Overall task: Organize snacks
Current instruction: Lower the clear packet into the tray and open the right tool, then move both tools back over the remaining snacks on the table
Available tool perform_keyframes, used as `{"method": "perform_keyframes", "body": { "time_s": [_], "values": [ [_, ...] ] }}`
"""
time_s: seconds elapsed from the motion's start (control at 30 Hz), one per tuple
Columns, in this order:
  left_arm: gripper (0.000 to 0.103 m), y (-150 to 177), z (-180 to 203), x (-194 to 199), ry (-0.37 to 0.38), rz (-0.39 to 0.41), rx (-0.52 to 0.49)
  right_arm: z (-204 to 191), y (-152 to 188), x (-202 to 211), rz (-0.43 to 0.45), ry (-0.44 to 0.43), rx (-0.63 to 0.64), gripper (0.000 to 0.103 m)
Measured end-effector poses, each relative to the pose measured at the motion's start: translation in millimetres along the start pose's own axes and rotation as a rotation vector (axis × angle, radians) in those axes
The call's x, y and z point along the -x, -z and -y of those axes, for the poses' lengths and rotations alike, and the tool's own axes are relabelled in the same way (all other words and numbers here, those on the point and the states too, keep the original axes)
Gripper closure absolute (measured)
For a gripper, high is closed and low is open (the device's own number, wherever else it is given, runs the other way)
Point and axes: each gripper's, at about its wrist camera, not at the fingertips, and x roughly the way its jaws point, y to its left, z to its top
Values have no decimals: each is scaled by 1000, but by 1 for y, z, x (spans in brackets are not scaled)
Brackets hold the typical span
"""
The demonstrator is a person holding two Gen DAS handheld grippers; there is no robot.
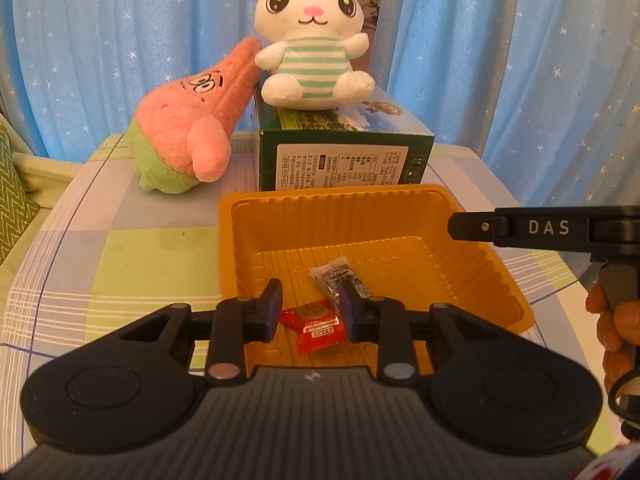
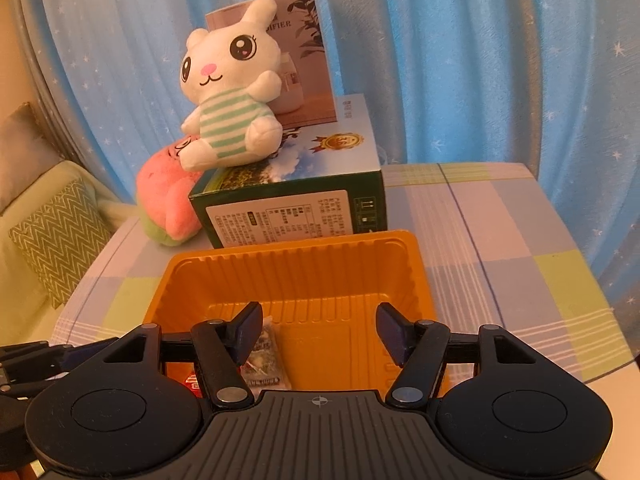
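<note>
An orange plastic tray point(image 1: 500, 280) stands on the checked tablecloth. A red snack packet point(image 1: 316, 324) and a clear packet with dark contents point(image 1: 340, 280) lie on its floor. My left gripper point(image 1: 310, 304) is open over the near part of the tray, its fingers either side of the red packet and not touching it. My right gripper point(image 2: 316, 328) is open and empty above the tray point(image 2: 288, 276). The clear packet point(image 2: 264, 364) lies by its left finger. The red packet point(image 2: 192, 382) is mostly hidden. The right gripper also shows in the left wrist view point(image 1: 456, 226), over the tray's right rim.
A green box point(image 1: 344, 148) stands right behind the tray with a white bunny plush point(image 1: 312, 40) on it. A pink plush point(image 1: 188, 124) leans on the box's left side. Blue curtains hang behind. A sofa cushion point(image 2: 60, 240) is at the left.
</note>
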Motion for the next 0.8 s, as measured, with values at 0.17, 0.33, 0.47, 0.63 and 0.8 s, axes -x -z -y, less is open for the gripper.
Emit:
{"method": "perform_keyframes", "body": {
  "time_s": [0.17,0.33,0.47,0.63,0.8],
  "values": [
    [75,5,3,30,2,50,-13,-1,5,26,5,7,22,40],
    [69,15,8,67,-19,85,-26,-2,19,62,3,13,47,40],
    [62,29,17,101,-35,110,-64,-1,36,97,-3,-7,24,40],
    [58,52,24,140,-12,120,-49,-3,65,147,11,-20,-1,35],
    [36,88,36,186,4,154,-72,-5,99,199,36,-36,-25,32]
  ]
}}
